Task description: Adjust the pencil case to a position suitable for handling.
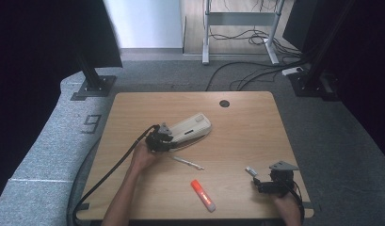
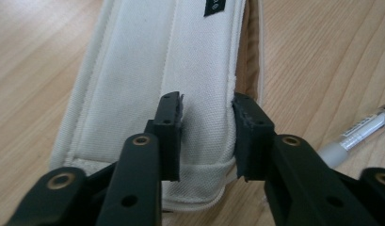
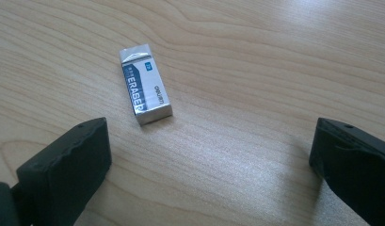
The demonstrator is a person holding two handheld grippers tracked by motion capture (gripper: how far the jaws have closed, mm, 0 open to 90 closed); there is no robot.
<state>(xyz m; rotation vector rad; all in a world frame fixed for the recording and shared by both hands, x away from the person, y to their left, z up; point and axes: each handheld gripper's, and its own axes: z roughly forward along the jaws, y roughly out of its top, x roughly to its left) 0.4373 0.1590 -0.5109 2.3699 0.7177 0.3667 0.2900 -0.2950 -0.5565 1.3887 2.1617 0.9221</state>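
Observation:
A cream fabric pencil case (image 1: 194,125) lies slanted near the table's middle. My left gripper (image 1: 168,137) is at its near end. In the left gripper view the jaws pinch a strip of the pencil case (image 2: 148,70) along its right side, one pad on the top cloth and the other against the side seam; the left gripper (image 2: 206,136) is shut on it. My right gripper (image 1: 255,181) rests at the front right with its jaws wide open. A small white and blue eraser (image 3: 146,84) lies on the wood just beyond the right gripper (image 3: 209,160), not touched.
A white pen (image 1: 186,162) lies just in front of the case, and the pen (image 2: 364,132) is right of the left jaws. An orange highlighter (image 1: 203,195) lies near the front edge. The wooden table (image 1: 133,108) has a cable hole (image 1: 224,103) at the back.

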